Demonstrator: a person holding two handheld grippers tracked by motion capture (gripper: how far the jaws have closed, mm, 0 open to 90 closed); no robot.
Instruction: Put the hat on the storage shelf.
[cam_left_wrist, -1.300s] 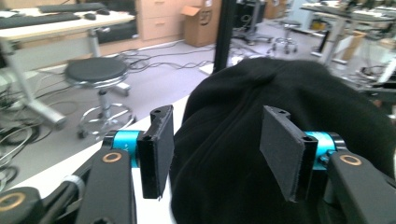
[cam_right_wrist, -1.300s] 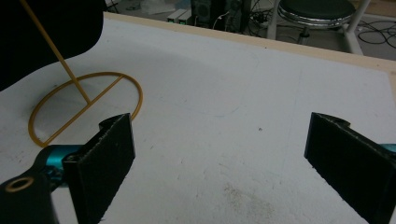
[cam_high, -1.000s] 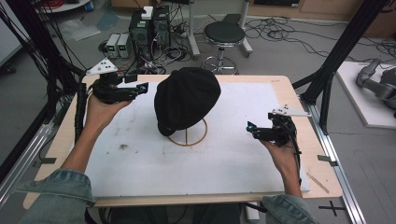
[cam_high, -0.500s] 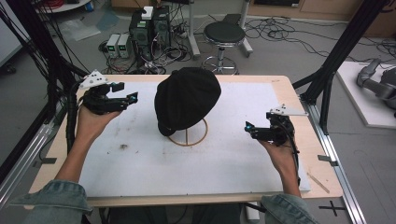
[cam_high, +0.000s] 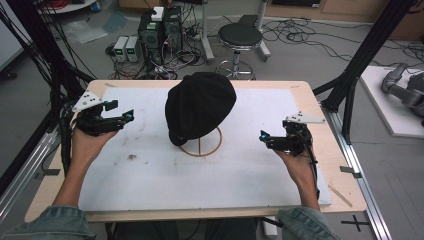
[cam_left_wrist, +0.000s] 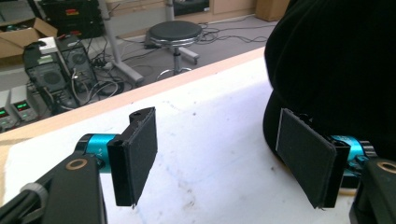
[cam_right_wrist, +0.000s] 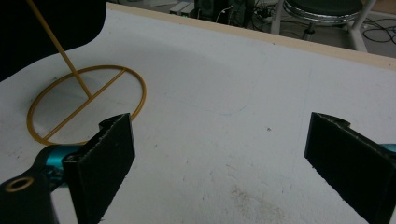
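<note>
Black cap (cam_high: 200, 111) sits on a wire stand (cam_high: 201, 148) mid-table, toward the far side, brim low and pointing near-left. Left gripper (cam_high: 126, 117) hovers at the left, jaws just been opening, wide apart, nothing between them; it aims right at the cap. In the left gripper view the cap (cam_left_wrist: 336, 70) looms just past the right jaw, so it lies right and slightly far of the tongs. Right gripper (cam_high: 263, 136) rests at the right, jaws spread, empty, pointing left toward the stand's ring base (cam_right_wrist: 84, 105); cap edge (cam_right_wrist: 46, 28) at upper left. Both are near the cap, the left likely nearer the brim, so the next grab probably falls to the left hand (cam_high: 90, 145).
</note>
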